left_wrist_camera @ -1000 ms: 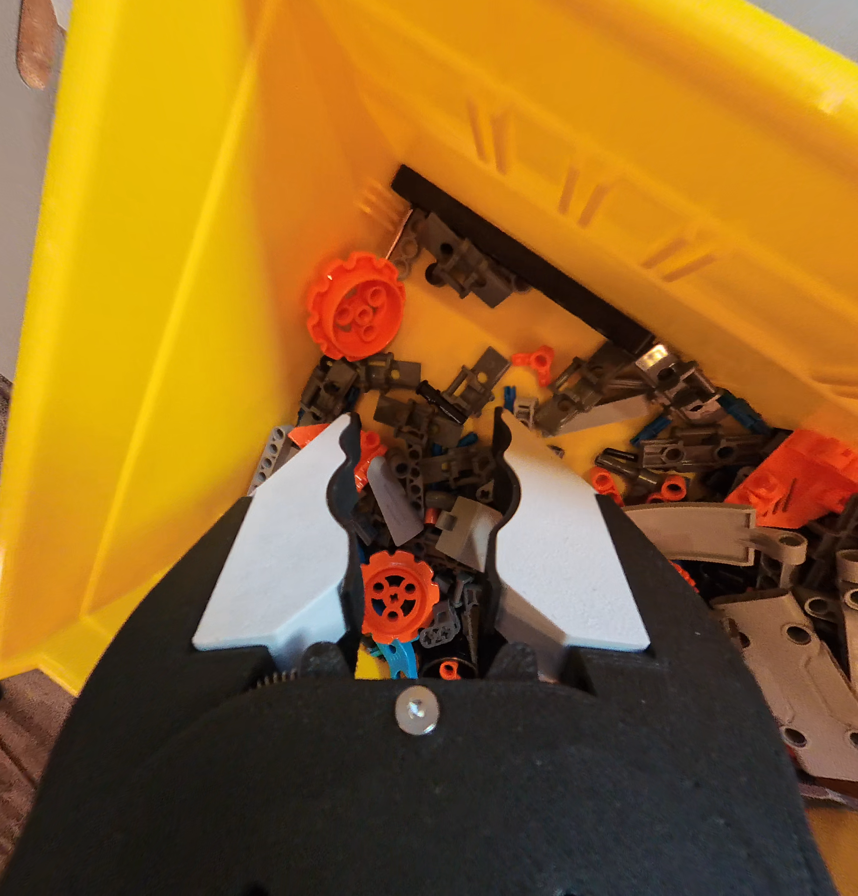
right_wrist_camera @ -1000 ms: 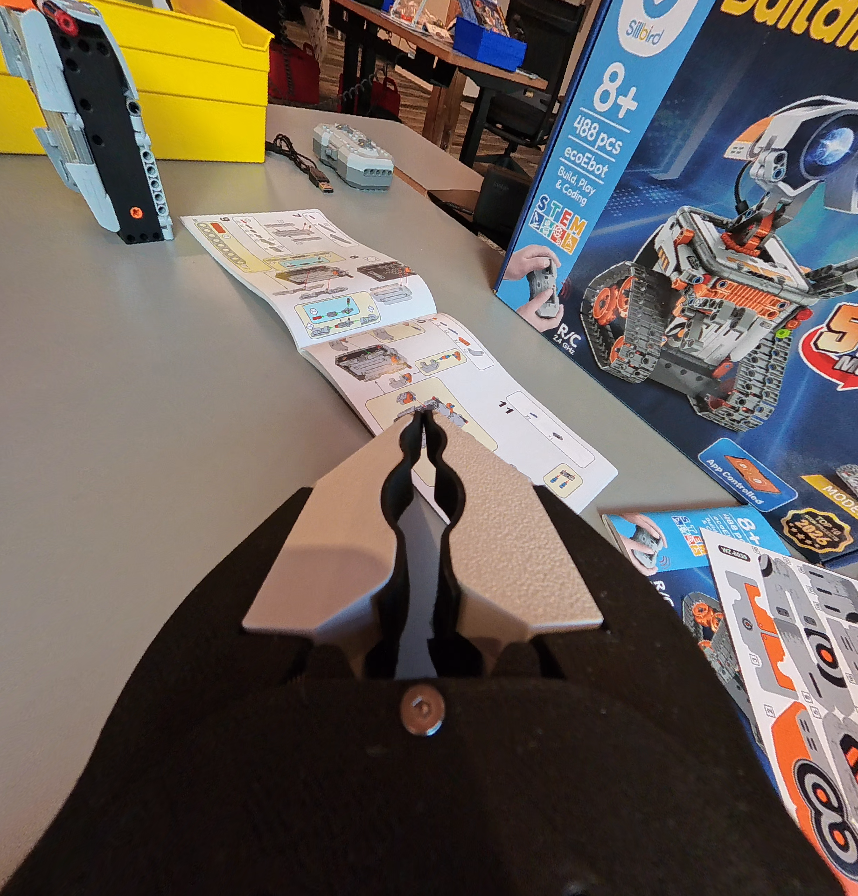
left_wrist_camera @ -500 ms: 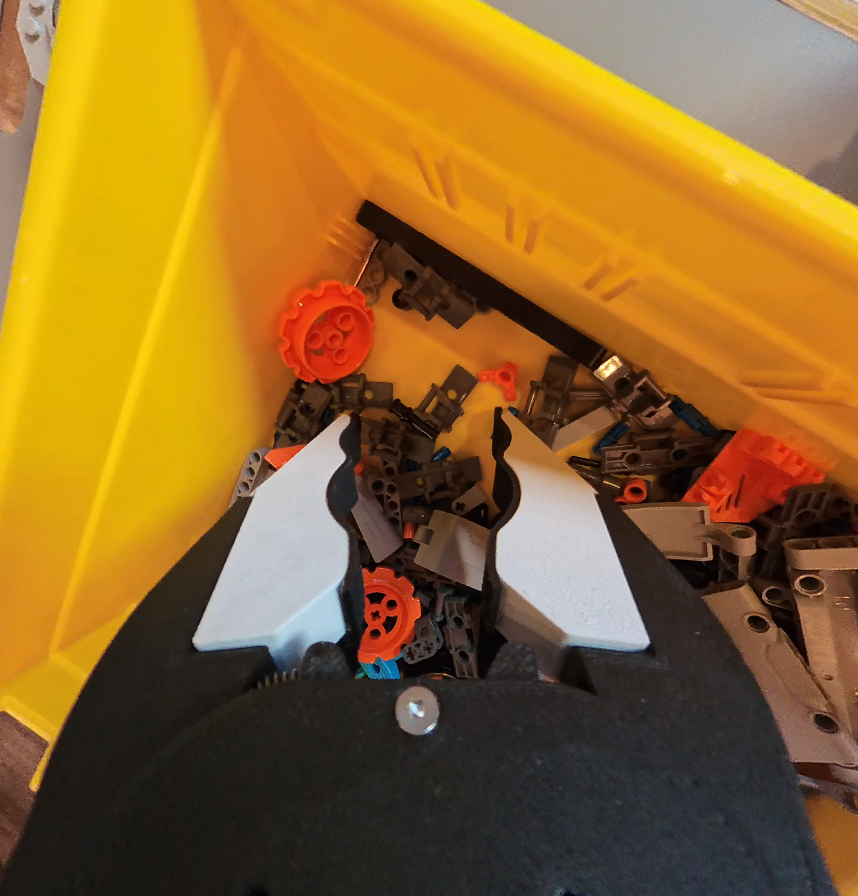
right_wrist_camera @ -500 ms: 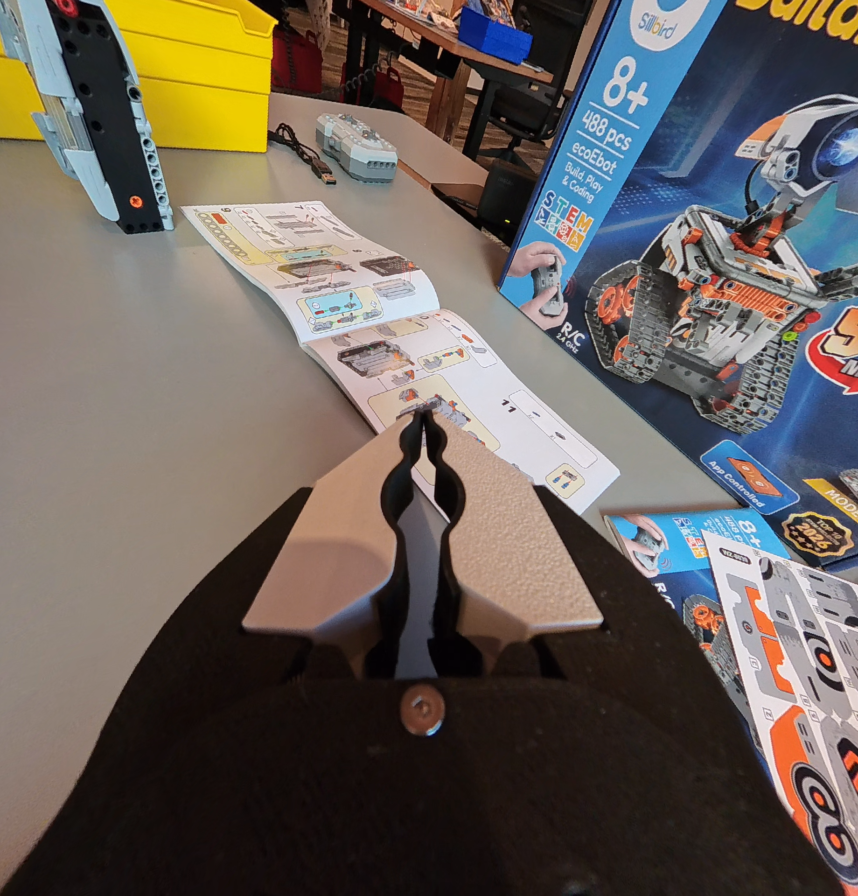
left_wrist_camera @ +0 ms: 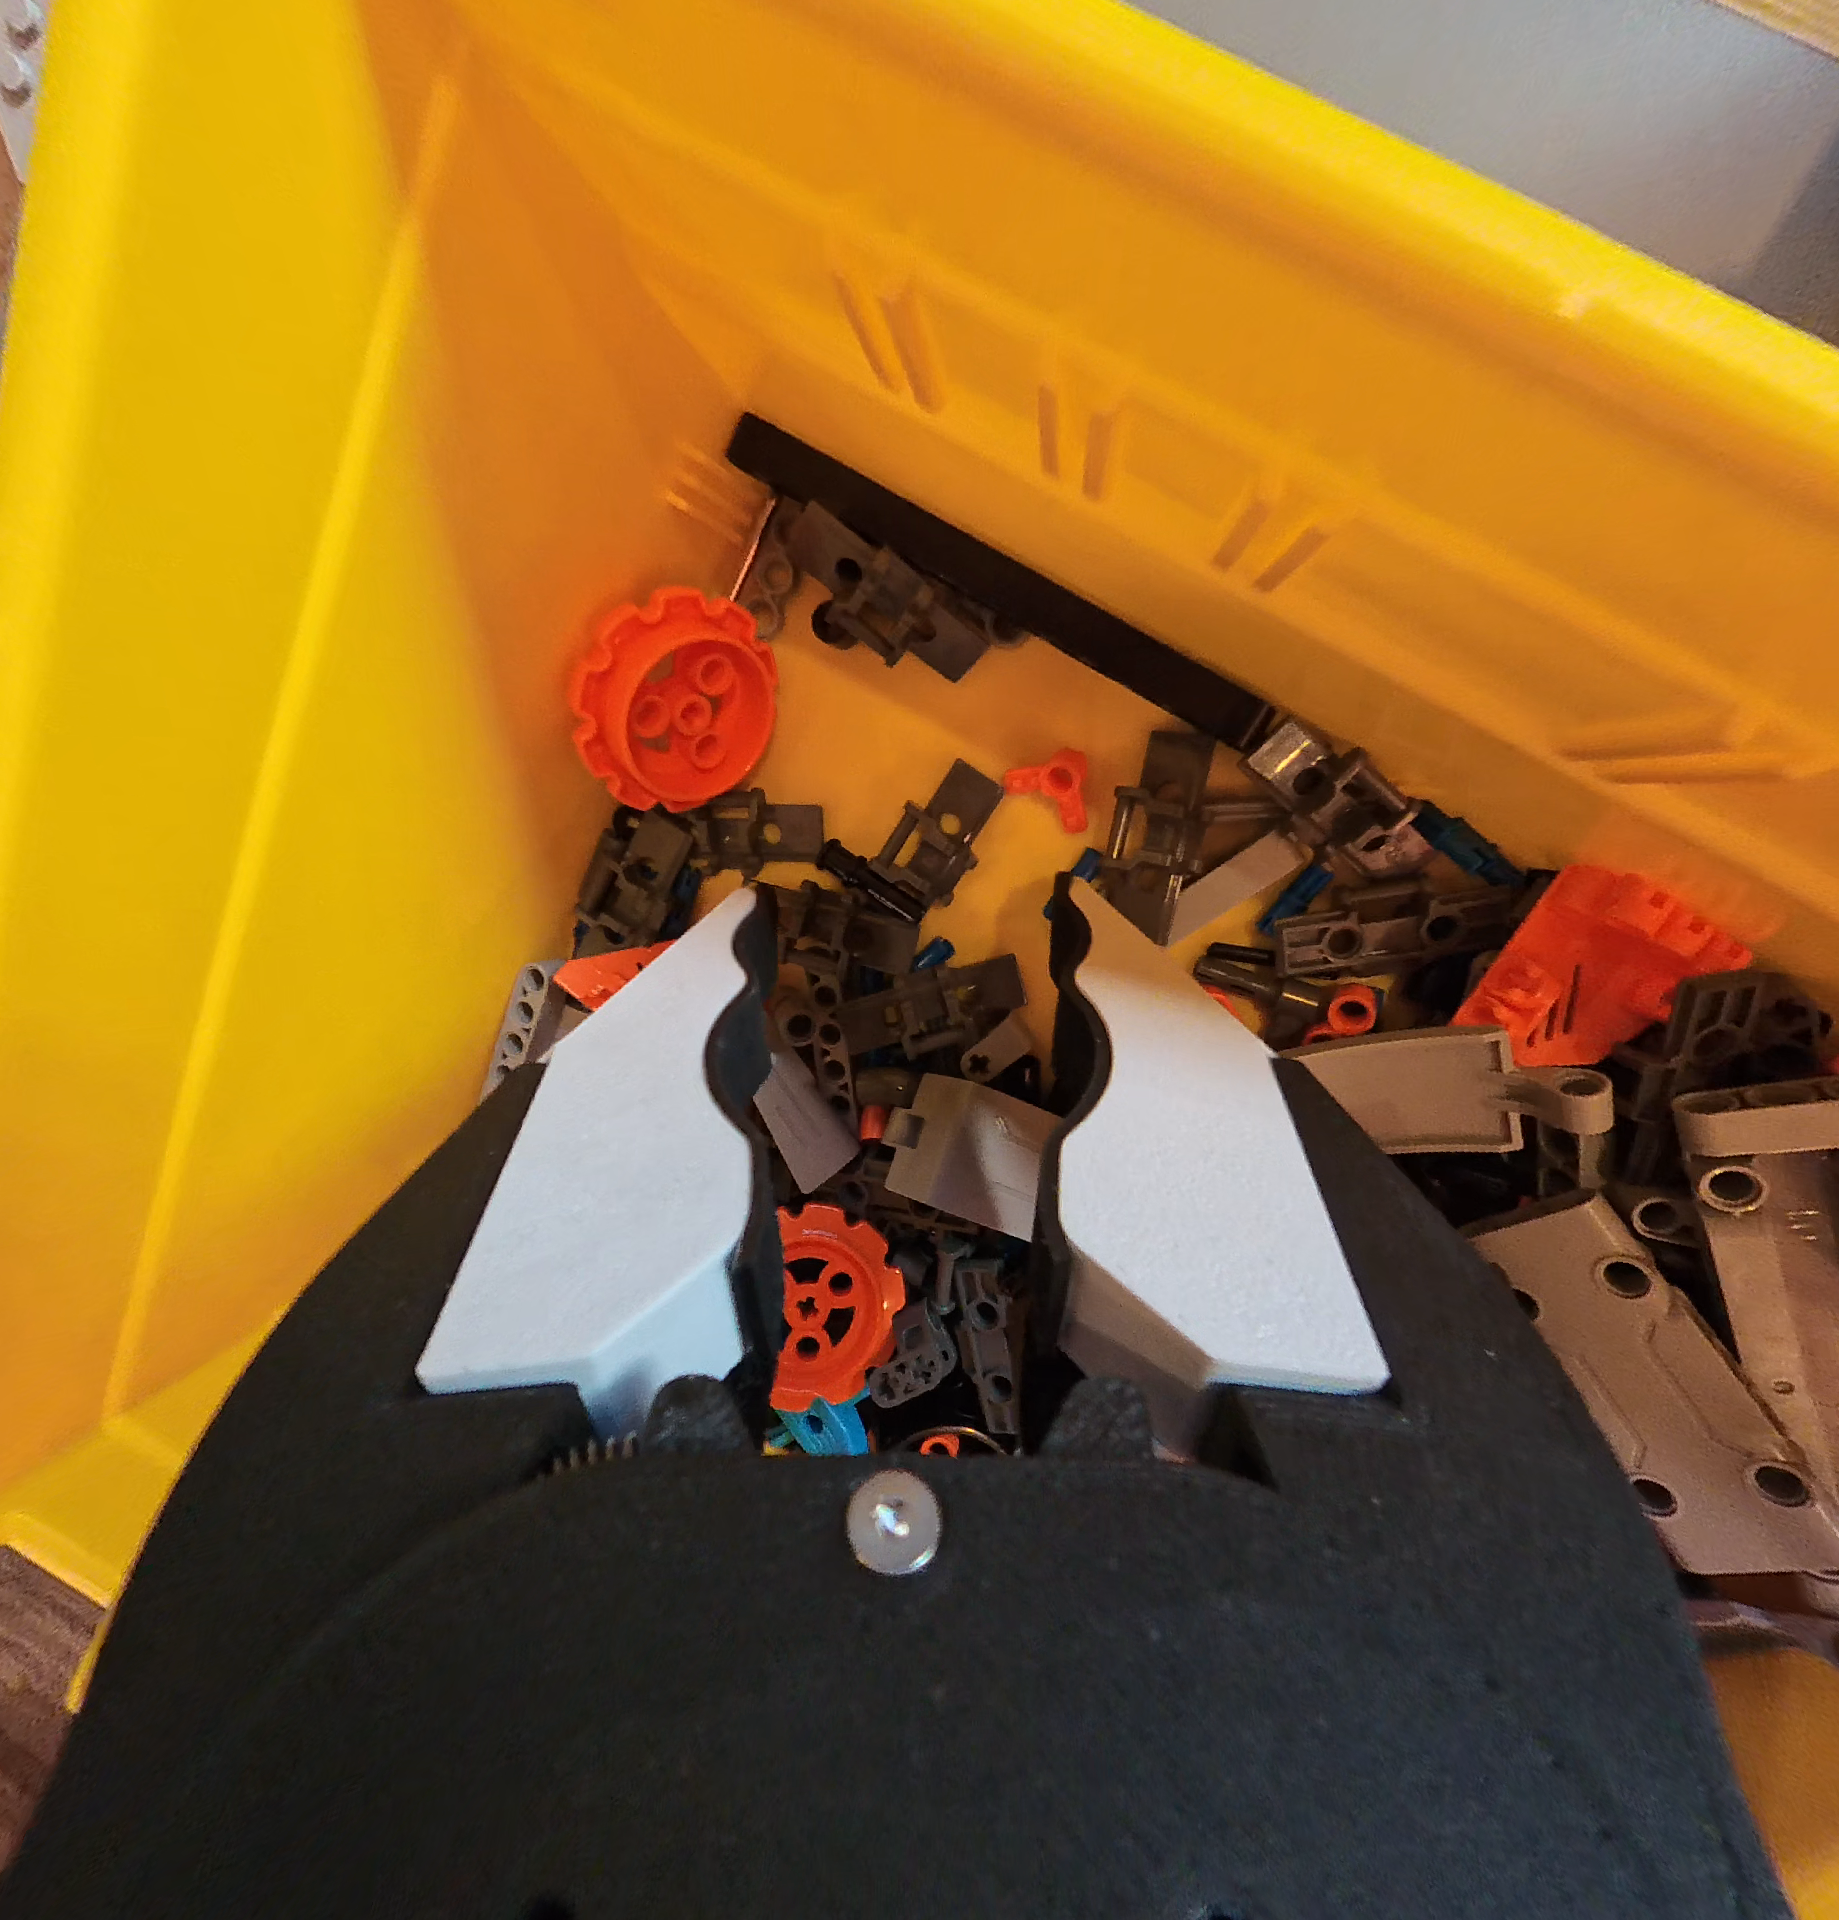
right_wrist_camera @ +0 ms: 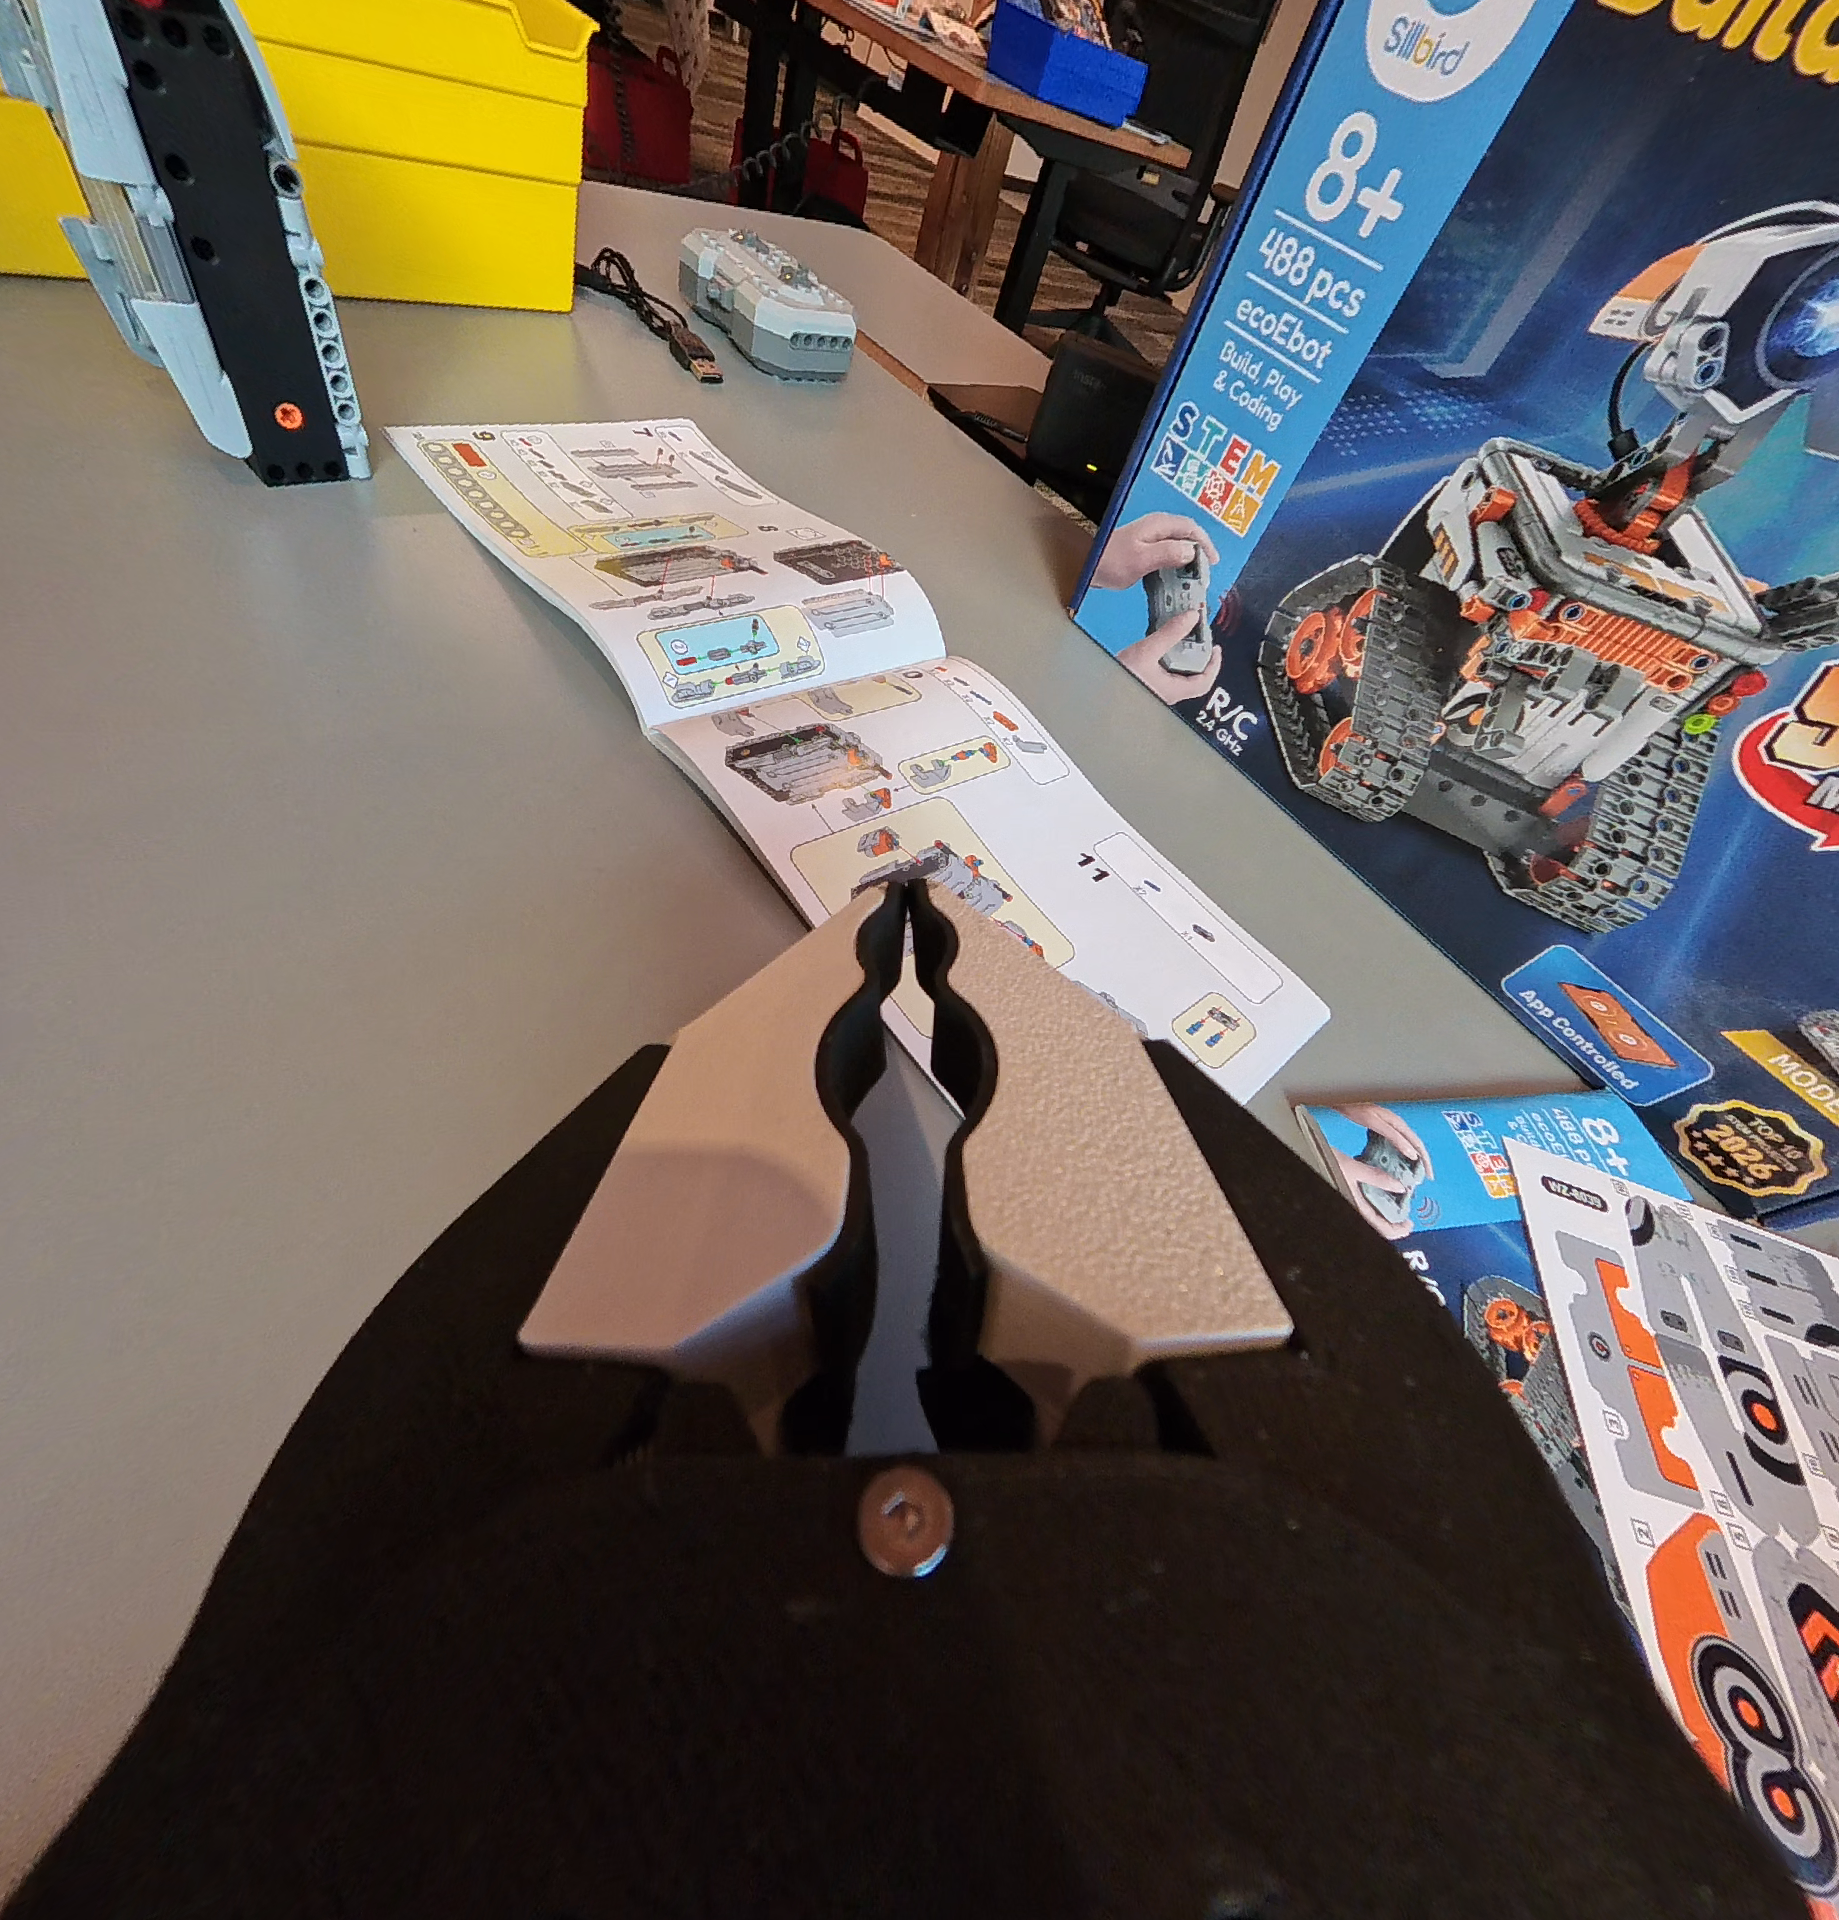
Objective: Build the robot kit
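Note:
My left gripper (left_wrist_camera: pixel 904 904) is open and empty above a pile of toy building parts in a yellow bin (left_wrist_camera: pixel 271 623). Between its fingers lie dark grey connectors (left_wrist_camera: pixel 894 1013), a light grey panel (left_wrist_camera: pixel 962 1153) and a small orange gear (left_wrist_camera: pixel 832 1309). A bigger orange wheel (left_wrist_camera: pixel 676 701) lies near the bin's corner, beside a long black beam (left_wrist_camera: pixel 998 592). My right gripper (right_wrist_camera: pixel 907 891) is shut and empty, hovering over the near page of an open instruction booklet (right_wrist_camera: pixel 780 665) on a grey table (right_wrist_camera: pixel 271 831).
Grey curved panels (left_wrist_camera: pixel 1673 1340) and an orange block (left_wrist_camera: pixel 1601 966) fill the bin's right side. On the table stand a black and white built module (right_wrist_camera: pixel 198 239), yellow bins (right_wrist_camera: pixel 447 156), a grey battery box (right_wrist_camera: pixel 769 301) with cable, a big blue toy box (right_wrist_camera: pixel 1517 520) and sticker sheets (right_wrist_camera: pixel 1725 1455). Tip to tip, the grippers are about 45 cm apart. Measured from the fingertips, the orange block (left_wrist_camera: pixel 1601 966) is 8 cm or so from the left gripper and 40 cm from the right.
The left gripper has drifted slightly over the bin, still open. The right gripper has barely shifted and stays shut.

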Available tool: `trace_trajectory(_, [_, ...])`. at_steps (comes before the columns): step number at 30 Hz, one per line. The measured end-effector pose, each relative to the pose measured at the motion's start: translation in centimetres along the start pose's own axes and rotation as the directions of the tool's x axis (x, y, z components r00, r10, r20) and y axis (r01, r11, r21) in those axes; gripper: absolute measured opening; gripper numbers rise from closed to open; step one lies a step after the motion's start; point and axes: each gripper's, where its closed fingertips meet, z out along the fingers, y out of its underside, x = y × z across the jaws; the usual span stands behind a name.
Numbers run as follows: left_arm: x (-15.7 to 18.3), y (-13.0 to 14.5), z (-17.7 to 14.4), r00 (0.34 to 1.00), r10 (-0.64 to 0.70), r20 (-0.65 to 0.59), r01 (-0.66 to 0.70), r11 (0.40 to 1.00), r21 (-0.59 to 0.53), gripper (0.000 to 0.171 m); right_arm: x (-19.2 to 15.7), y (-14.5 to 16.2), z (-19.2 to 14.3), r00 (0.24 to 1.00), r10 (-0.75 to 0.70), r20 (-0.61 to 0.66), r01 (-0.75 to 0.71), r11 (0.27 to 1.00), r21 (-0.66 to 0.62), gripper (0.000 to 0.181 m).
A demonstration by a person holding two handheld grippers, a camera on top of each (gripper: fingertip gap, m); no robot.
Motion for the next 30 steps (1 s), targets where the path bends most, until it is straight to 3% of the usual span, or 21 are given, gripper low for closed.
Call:
trace_trajectory(19, [1.0,0.1,-0.3,0.998,0.009,-0.057,-0.008,1.000,0.016,0.051,-0.2,0.1,0.1,1.000,-0.015,0.000,0.015,1.000,-0.008,0.000])
trace_trajectory(24, [0.6,0.4,0.1,0.999,0.022,-0.023,-0.022,1.000,-0.006,0.052,-0.2,0.1,0.1,1.000,-0.016,0.003,0.016,1.000,-0.012,0.000])
trace_trajectory(30, [0.2,-0.5,-0.4,1.000,0.022,-0.013,-0.021,0.998,0.055,0.043,-0.2,0.1,0.1,1.000,-0.017,0.003,0.017,1.000,-0.009,0.000])
